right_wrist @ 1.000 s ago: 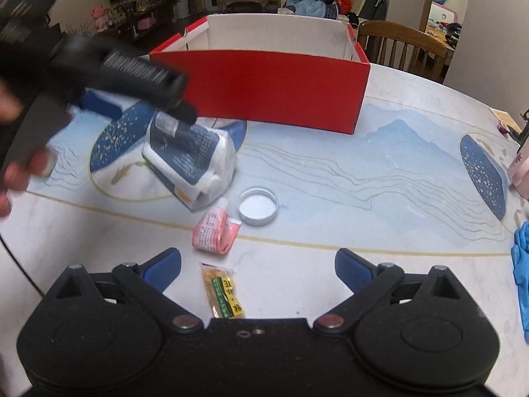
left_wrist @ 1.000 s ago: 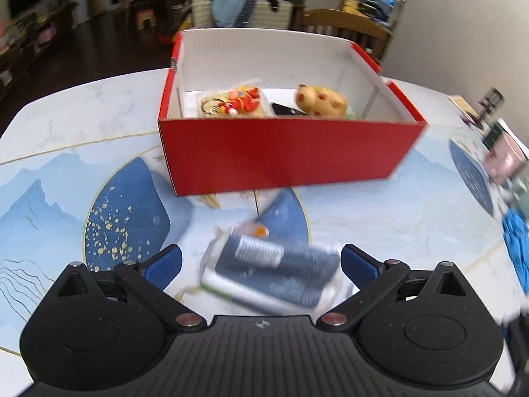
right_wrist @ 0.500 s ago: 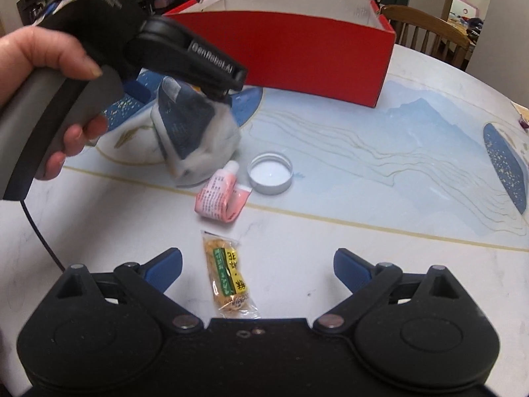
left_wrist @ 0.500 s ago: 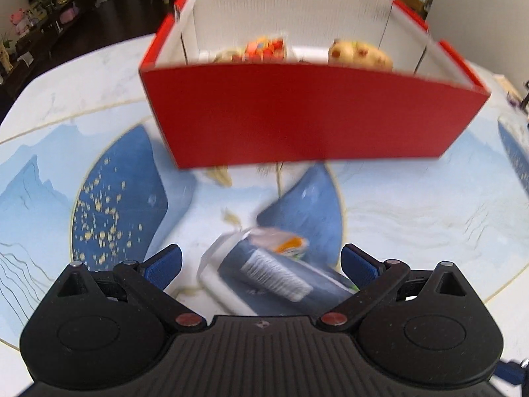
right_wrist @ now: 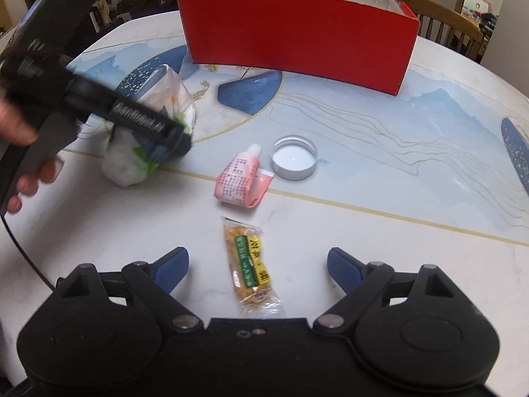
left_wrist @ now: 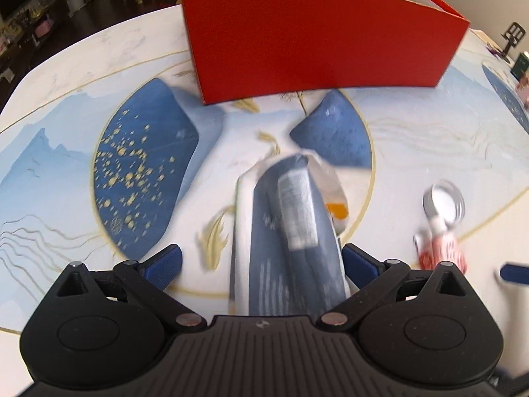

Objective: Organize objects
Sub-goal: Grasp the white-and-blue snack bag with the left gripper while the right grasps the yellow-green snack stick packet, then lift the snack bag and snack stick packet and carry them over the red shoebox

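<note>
Left wrist view: blue-and-white pouch (left_wrist: 291,231) lies between the wide-spread left gripper (left_wrist: 261,261) fingers.

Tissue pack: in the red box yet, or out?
Out. The tissue pack lies on the table, between the open left gripper fingers, short of the red box.

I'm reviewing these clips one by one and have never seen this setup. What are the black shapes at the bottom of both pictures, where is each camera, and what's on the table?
No robot here: a person holds a hand-operated claw in each hand, and a fisheye camera on each looks forward along its two blue-tipped fingers. The black shapes are the claws' own bodies.

The left camera shows the left claw, open, straddling a blue-and-white packet on the patterned table; only its right finger looks close to it. The right camera sees that same claw from the side.

The right claw is open and holds nothing, with a yellow snack packet lying between its fingers. Beyond lie a small pink bottle, a metal lid and a red box.
</note>
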{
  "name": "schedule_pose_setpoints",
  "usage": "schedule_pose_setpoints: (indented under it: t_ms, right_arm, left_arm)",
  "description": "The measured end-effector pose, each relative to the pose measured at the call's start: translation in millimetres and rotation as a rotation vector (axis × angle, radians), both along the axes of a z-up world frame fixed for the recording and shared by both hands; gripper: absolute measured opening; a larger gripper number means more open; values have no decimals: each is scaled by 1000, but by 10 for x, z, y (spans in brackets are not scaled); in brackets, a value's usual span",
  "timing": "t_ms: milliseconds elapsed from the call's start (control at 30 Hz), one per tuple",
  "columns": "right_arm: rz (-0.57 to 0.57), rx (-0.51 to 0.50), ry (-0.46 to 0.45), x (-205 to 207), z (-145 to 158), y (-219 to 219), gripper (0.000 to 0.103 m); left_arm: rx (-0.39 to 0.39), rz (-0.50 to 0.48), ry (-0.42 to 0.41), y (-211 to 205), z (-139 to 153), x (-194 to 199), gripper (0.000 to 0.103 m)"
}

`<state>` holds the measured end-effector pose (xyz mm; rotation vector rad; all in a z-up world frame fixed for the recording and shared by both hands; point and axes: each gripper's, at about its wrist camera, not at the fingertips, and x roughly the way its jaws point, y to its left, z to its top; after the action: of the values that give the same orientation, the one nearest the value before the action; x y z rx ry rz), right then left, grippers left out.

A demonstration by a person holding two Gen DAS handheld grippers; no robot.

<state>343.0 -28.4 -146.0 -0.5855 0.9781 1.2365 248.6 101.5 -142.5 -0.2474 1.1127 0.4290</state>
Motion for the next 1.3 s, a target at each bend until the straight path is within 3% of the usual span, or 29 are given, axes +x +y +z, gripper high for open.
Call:
schedule_pose_setpoints:
  t_ms: [300,467,833,967,1300]
  right_arm:
    - [-1,-24,-38,-113,-45,38,78]
    - [-31,-38,-57,-140,-25,74,67]
    - [-118,-53,-46,-122,27,88,21]
    - [-151,-55,-23,-80,32,54,20]
    - [-237,11,30,105,371,-21,20]
  left_arm:
    - [42,-97,-42,-145,1,-274,101]
    - [75,-155,-76,-241,55,-289,76]
    - [34,-119,-110,-167,93,-366,49]
    - [17,-117,-116,-161,118,-414,41]
    - [-61,-86,-169,-187,368,-539,40]
